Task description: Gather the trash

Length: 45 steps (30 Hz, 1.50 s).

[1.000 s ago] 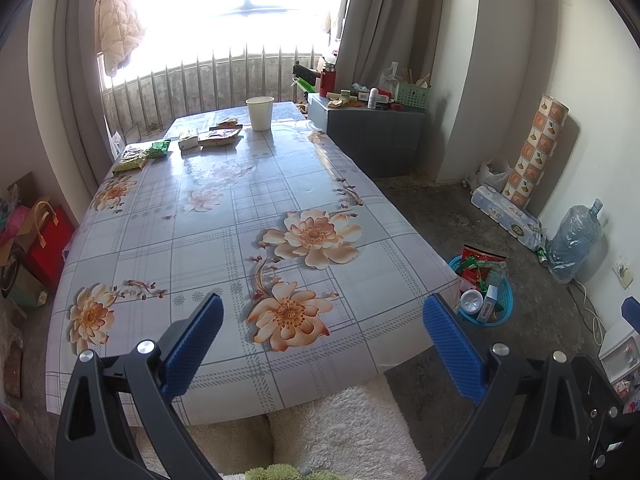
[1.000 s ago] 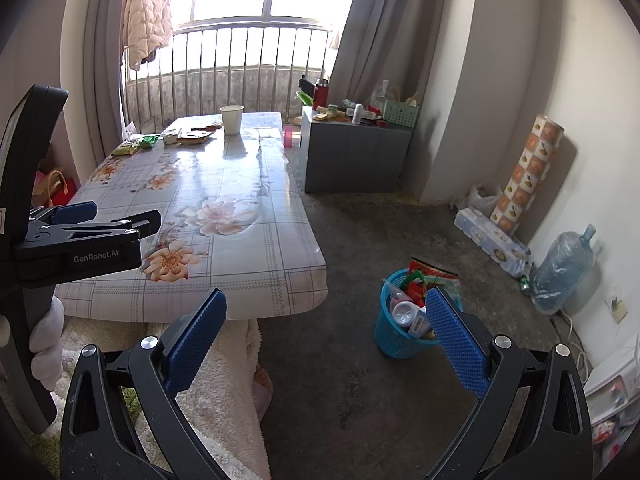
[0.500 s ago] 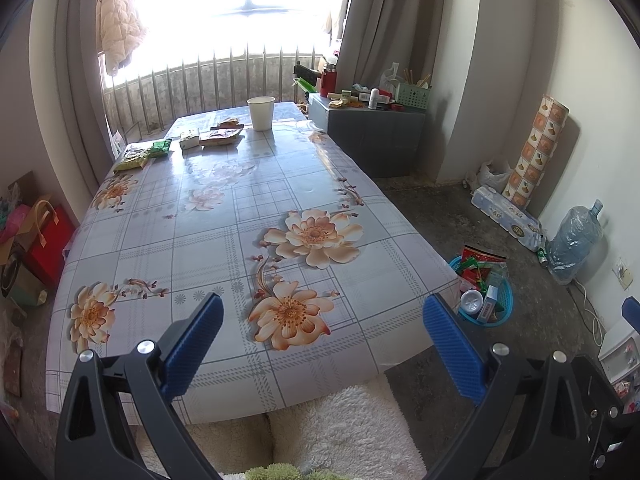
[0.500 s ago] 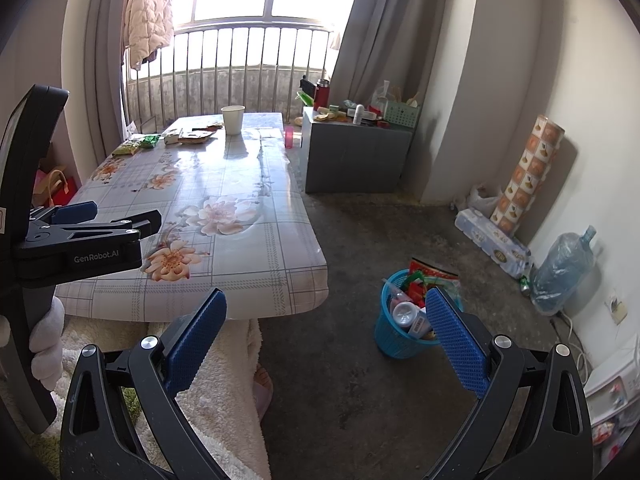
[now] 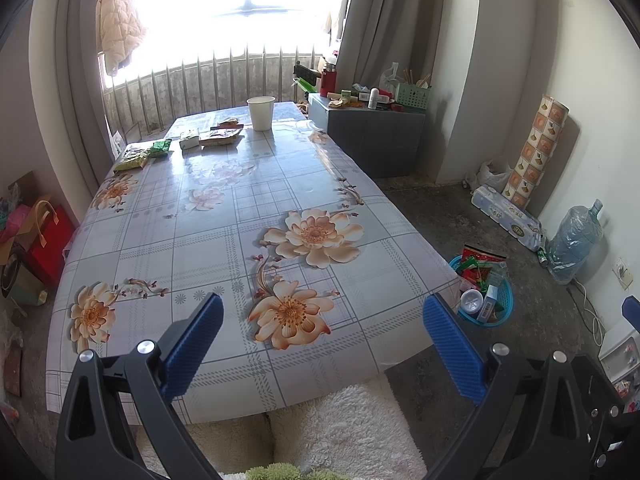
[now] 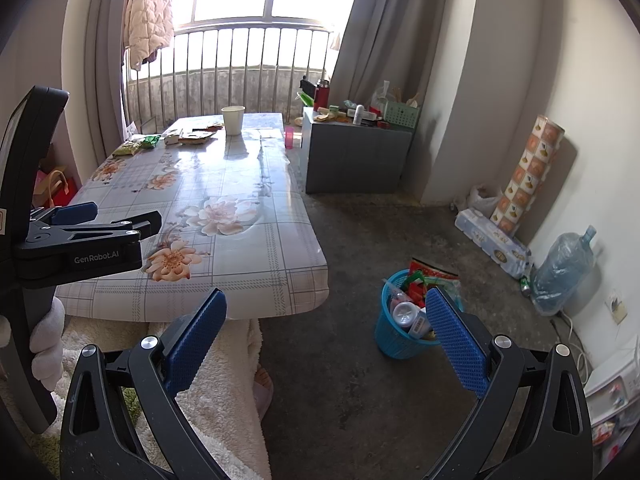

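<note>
Hovering low over the near table edge, left gripper [image 5: 322,338] is level, blue fingers spread wide, nothing between them; a gloved hand [image 6: 46,344] holds its handle. Trash lies at the table's [image 5: 280,184] far end, well apart from it: green snack packets [image 5: 142,154], small box [image 5: 189,140], brown wrapper [image 5: 221,136], paper cup [image 5: 261,113]. Right gripper [image 6: 326,332] hangs over the floor, also spread and empty, blue trash basket [image 6: 394,338] near its right finger, already full

The left gripper [image 6: 120,220] body reads "GenRobot.AI".
</note>
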Motion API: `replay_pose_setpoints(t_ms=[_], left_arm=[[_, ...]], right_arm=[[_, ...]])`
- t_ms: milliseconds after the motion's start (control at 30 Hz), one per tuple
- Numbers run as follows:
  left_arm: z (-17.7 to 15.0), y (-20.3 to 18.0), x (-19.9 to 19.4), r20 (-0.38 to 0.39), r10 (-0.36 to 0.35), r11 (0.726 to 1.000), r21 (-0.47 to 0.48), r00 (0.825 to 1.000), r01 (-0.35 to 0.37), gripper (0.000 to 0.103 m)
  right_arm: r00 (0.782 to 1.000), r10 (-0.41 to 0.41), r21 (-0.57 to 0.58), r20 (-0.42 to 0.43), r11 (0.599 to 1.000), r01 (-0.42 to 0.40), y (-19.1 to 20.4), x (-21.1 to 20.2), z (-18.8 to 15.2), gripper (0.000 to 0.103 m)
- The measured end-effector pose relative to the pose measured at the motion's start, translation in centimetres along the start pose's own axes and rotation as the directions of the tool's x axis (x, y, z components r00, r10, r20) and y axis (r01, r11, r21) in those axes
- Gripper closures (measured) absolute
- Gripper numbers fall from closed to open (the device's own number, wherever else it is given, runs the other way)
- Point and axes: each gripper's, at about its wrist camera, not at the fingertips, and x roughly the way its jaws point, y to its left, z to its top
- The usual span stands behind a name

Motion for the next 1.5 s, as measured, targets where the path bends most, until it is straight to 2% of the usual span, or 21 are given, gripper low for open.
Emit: replay_pose_setpoints(t_ms=[1500], left_arm=[[-0.06,-0.02,-0.09,0.002,0.001,1.0,0.0,1.0,-0.001,0.005]], right_arm=[[1.0,0.007,0.0,0.003,1.0,-0.007,0.21,0.05,0.07,0.007]])
